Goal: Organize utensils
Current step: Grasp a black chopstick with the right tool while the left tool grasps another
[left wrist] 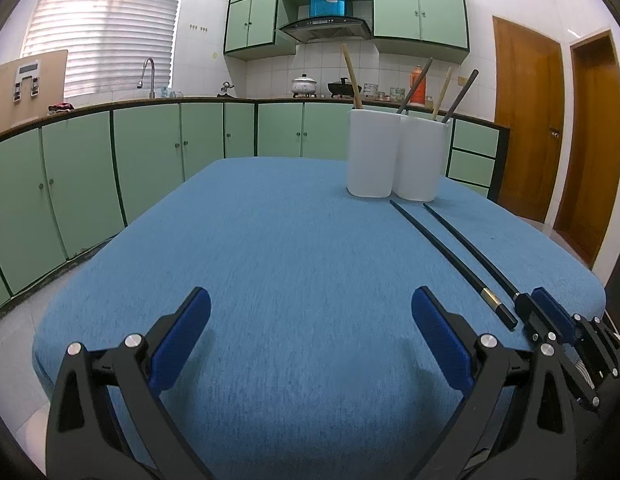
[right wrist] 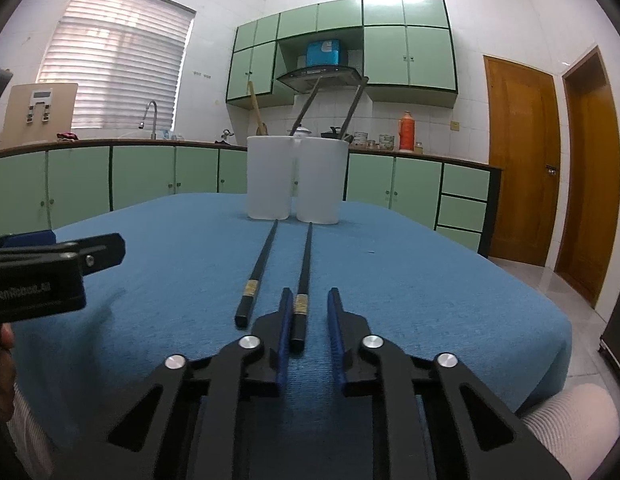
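Two black chopsticks lie side by side on the blue tablecloth, pointing at two white holders. In the right wrist view the right chopstick (right wrist: pixel 304 280) has its near end between the fingers of my right gripper (right wrist: pixel 310 300), which is open around it with a gap on the right side. The left chopstick (right wrist: pixel 258 276) lies free beside it. The left holder (right wrist: pixel 268 178) has a wooden utensil; the right holder (right wrist: pixel 321 180) has dark sticks. My left gripper (left wrist: pixel 310 308) is wide open and empty over the cloth, left of the chopsticks (left wrist: pixel 449 258). The holders also show in the left wrist view (left wrist: pixel 371 152).
The blue-covered table (left wrist: pixel 270 240) ends close on the right and far sides. Green kitchen cabinets (left wrist: pixel 150 152) and a counter with pots run behind it. Wooden doors (right wrist: pixel 521 160) stand at the right. The left gripper's body (right wrist: pixel 50 272) shows at the left of the right wrist view.
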A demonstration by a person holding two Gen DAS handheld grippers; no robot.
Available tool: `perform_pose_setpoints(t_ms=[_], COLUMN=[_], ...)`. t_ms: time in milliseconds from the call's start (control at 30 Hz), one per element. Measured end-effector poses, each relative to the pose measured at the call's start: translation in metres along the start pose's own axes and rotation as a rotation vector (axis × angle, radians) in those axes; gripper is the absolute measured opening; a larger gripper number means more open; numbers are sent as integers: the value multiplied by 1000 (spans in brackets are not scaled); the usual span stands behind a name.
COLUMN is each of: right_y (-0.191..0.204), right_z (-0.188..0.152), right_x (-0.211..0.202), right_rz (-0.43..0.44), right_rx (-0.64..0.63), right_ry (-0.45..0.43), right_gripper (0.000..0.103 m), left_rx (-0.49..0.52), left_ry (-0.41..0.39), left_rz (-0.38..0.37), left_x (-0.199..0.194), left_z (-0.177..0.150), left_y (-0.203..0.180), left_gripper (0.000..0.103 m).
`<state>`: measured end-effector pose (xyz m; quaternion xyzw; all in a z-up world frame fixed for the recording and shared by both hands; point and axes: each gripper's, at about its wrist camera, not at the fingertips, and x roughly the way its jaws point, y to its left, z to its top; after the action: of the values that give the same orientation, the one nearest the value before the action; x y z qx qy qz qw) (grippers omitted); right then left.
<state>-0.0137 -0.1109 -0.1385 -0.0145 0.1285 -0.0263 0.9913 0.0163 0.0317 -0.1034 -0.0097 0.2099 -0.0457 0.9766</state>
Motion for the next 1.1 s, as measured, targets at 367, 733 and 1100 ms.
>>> perform_pose_setpoints(t_ms=[367, 733, 1100], right_y=[-7, -36, -64], right_z=[-1, 2, -2], right_x=[-1, -17, -26], right_rz=[7, -76, -119], right_rx=[23, 72, 122], right_ry=[1, -28, -35], right_gripper=[7, 7, 7], left_rx=[-9, -27, 11], left_ry=[2, -7, -11], left_rz=[-6, -56, -48], left_x=[3, 1, 18], left_z=[1, -7, -17], left_y=[-7, -50, -99], left_gripper=[98, 97, 74])
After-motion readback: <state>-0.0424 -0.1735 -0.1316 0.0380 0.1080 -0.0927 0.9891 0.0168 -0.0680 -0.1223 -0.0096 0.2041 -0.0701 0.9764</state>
